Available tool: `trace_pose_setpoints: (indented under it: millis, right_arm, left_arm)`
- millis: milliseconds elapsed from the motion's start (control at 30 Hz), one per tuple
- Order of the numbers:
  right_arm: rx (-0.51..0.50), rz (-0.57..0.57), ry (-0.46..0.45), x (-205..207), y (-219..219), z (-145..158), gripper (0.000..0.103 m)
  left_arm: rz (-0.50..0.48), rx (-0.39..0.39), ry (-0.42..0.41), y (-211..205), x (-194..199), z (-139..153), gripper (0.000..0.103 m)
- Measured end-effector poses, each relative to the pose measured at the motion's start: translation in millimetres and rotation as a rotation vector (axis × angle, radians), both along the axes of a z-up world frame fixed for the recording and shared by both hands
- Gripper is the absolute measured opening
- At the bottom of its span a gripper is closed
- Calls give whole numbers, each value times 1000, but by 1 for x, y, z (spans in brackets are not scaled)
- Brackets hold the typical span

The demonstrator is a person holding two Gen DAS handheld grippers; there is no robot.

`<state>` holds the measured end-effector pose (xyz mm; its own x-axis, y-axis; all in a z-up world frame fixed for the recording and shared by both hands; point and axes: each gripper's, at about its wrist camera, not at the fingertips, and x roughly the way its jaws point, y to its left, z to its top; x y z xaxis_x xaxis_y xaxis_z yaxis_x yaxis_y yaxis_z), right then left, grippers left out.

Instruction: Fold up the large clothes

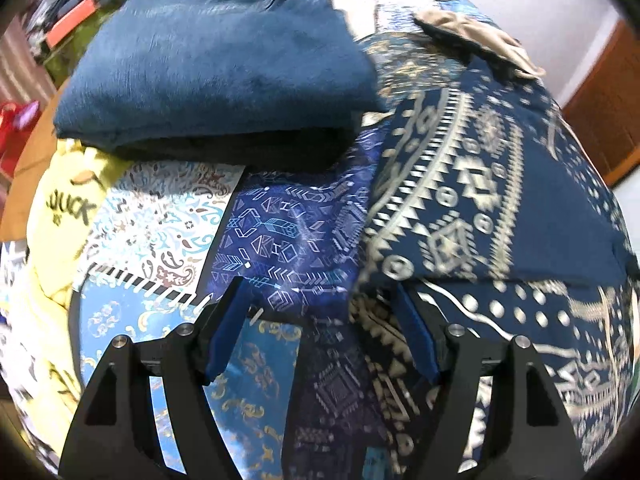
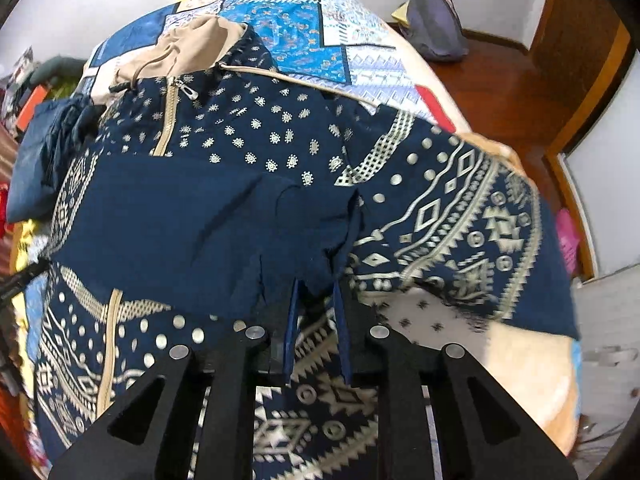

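Note:
A large navy garment with cream tribal print, a beige hood and a zip (image 2: 248, 140) lies spread on the bed. My right gripper (image 2: 316, 280) is shut on a fold of its plain navy cloth (image 2: 312, 256) and holds it over the garment's middle. In the left wrist view the same garment (image 1: 480, 184) lies at the right. My left gripper (image 1: 320, 292) is open and empty, low over the quilt, its right finger at the garment's edge.
A folded dark blue garment (image 1: 224, 64) lies on the patchwork quilt (image 1: 168, 220) ahead of my left gripper; it also shows at the left in the right wrist view (image 2: 36, 160). A yellow printed cloth (image 1: 68, 200) lies at the left. A grey bag (image 2: 436, 24) sits on the wooden floor.

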<state>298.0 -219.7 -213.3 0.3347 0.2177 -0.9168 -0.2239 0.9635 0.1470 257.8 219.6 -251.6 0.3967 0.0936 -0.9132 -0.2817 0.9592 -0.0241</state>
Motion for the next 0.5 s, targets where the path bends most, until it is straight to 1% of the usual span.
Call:
trace_pose_setpoints:
  millis: [67, 133, 233, 333, 367, 433, 500]
  right_arm:
    - [-43, 18, -31, -6, -1, 11, 24]
    - [-76, 31, -86, -13, -6, 26, 32]
    - [-94, 21, -168, -21, -18, 47, 35]
    - [-100, -14, -226, -26, -34, 66, 36]
    - [-96, -30, -239, -26, -40, 71, 40]
    - [-87, -66, -261, -27, -51, 77, 52]
    - [-72, -113, -282, -29, -68, 80, 53]
  left_arm:
    - [-35, 20, -14, -8, -5, 13, 72]
    - [-75, 40, -41, -19, -9, 30, 72]
    - [-114, 64, -88, -33, -12, 54, 72]
    - [-147, 69, -146, -50, -8, 79, 72]
    - [-156, 67, -160, -56, -7, 85, 72]
    - [-180, 59, -193, -70, -2, 97, 72]
    - [-203, 52, -214, -83, 5, 104, 72]
